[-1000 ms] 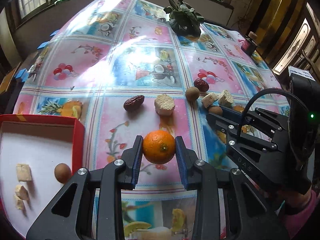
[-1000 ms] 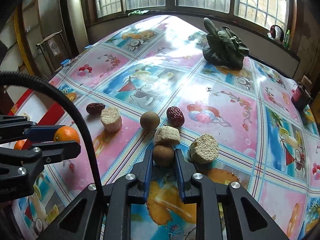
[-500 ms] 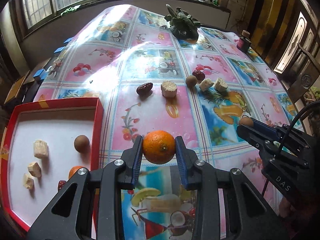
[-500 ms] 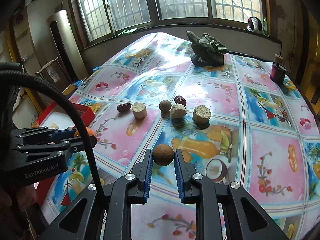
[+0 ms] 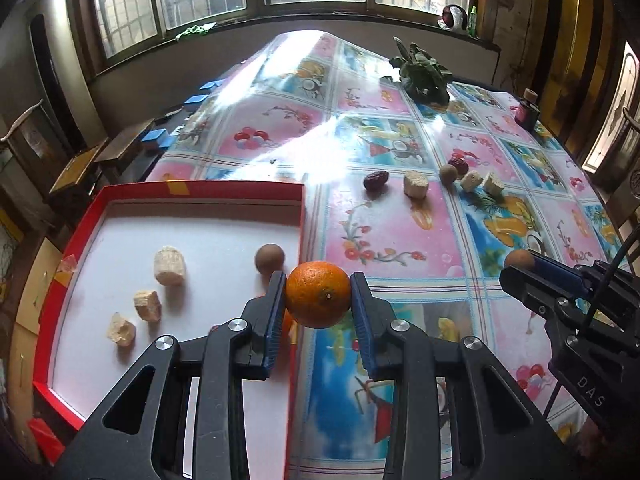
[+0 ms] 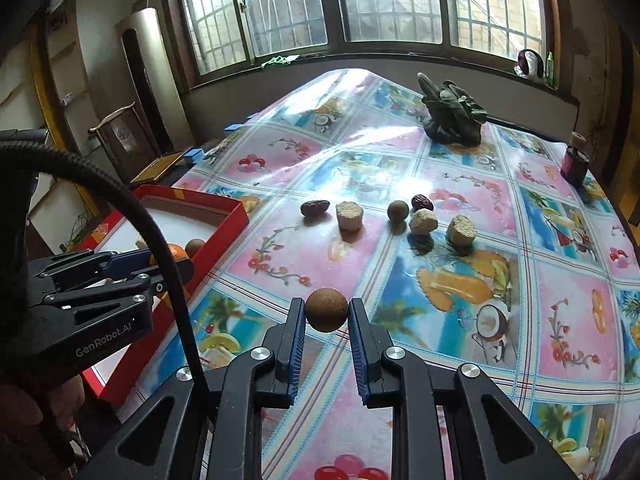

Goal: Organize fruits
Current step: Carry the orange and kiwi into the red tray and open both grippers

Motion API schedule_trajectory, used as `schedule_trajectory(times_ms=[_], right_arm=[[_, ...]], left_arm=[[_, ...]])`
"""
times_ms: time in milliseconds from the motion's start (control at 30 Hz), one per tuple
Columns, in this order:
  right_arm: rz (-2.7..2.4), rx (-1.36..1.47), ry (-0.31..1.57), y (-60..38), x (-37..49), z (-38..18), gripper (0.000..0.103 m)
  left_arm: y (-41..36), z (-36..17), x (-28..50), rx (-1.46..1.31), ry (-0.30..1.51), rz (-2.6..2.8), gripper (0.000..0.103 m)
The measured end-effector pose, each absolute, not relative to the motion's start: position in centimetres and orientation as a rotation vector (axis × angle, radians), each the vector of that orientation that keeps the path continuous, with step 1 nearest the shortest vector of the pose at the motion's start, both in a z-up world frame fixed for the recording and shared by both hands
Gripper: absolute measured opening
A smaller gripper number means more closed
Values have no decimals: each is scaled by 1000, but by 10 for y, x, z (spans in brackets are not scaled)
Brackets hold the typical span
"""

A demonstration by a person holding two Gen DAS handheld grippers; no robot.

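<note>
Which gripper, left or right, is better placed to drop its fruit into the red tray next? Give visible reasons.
Left. The left gripper holds the orange at the red tray edge; the right gripper, holding a brown fruit, is over the tablecloth.

Home dining room: oilcloth-covered table (image 6: 460, 280), barred windows (image 6: 392, 0)

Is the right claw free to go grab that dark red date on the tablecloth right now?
Probably not yet: the path to the date looks clear, but the right claw is shut on a brown round fruit.
</note>
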State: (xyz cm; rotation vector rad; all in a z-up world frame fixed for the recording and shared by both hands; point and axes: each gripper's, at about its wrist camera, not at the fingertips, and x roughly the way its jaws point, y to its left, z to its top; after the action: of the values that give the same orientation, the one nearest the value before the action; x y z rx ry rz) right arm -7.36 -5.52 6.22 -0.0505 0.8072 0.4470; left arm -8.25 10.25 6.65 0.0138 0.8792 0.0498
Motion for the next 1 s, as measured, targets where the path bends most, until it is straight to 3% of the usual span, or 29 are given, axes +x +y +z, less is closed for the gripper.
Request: schedule_trajectory(times_ms=[1000], right_arm=[[690,-208,805,66,-81,69,21]], left_arm=[[209,59,-94,-64,865,284,31]])
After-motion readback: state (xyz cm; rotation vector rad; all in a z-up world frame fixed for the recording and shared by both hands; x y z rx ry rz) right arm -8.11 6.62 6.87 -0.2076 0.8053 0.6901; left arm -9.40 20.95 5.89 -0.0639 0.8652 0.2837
